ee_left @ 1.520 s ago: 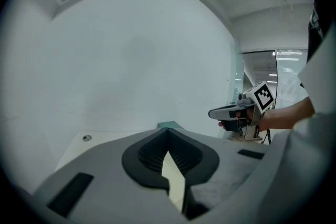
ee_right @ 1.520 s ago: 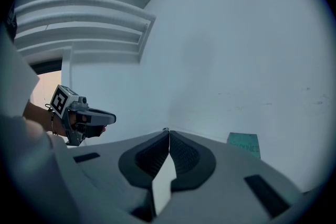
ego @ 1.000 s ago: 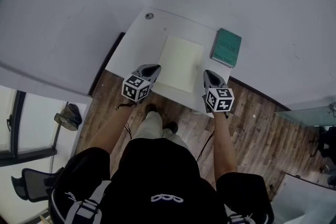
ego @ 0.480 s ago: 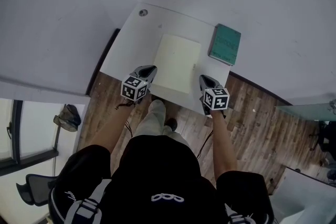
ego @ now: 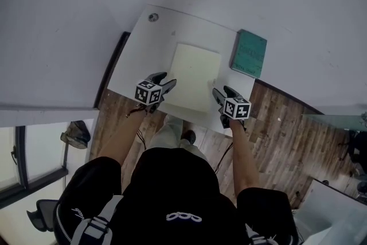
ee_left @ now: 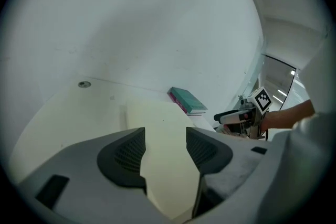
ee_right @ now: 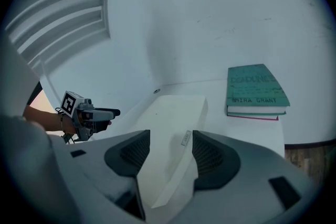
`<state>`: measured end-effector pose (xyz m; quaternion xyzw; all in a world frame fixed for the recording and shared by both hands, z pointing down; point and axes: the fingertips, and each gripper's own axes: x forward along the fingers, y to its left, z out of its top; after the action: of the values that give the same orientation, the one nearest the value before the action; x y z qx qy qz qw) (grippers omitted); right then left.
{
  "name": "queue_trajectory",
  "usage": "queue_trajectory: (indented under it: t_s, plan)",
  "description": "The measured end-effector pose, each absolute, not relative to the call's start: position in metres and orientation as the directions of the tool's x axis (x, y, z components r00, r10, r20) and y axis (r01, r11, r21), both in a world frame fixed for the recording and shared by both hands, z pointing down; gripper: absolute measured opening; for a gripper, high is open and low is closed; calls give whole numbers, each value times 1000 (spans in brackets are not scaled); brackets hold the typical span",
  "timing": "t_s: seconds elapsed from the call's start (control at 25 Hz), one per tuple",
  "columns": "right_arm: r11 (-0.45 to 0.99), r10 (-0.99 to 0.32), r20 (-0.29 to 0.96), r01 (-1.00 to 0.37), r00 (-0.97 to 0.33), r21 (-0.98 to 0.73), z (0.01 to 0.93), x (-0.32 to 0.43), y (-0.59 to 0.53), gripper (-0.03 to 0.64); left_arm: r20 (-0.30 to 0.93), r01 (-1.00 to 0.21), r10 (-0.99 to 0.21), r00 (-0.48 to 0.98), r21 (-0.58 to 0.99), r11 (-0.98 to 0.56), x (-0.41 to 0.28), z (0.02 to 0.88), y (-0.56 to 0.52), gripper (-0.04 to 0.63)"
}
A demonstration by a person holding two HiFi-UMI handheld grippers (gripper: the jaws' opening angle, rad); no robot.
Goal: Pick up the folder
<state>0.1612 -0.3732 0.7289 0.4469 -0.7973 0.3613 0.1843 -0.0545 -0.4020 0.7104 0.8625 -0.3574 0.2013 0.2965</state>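
Observation:
A pale yellow folder (ego: 196, 76) lies flat on the white desk (ego: 143, 49). My left gripper (ego: 164, 83) hovers at the folder's near left corner. Its jaws are opening, and nothing is between the pads. At the near right corner my right gripper (ego: 220, 92) is opening too, with no grip on anything. In the left gripper view the folder (ee_left: 157, 134) shows through the gap of the left gripper (ee_left: 165, 136), and the right gripper (ee_left: 239, 115) is off to the right. In the right gripper view the folder (ee_right: 176, 128) lies below the right gripper (ee_right: 170, 139).
A green book (ego: 249, 53) lies on the desk right of the folder, on a second book (ee_right: 252, 114). A round cable hole (ego: 153, 17) sits at the far left corner. White walls close in behind the desk. Wood floor (ego: 275, 129) lies beyond its near edge.
Both grippers have come down and moved in toward the folder's near corners. Their jaws, shut in the earlier frames, now stand apart.

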Motion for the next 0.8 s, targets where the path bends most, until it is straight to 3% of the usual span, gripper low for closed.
queue_trajectory:
  t_s: [0.8]
  plan:
    - [198,-474,723,-861,-503,-469,803,144,-424,264,637,-689,-305,708,528,-496,-53,795,-454,267]
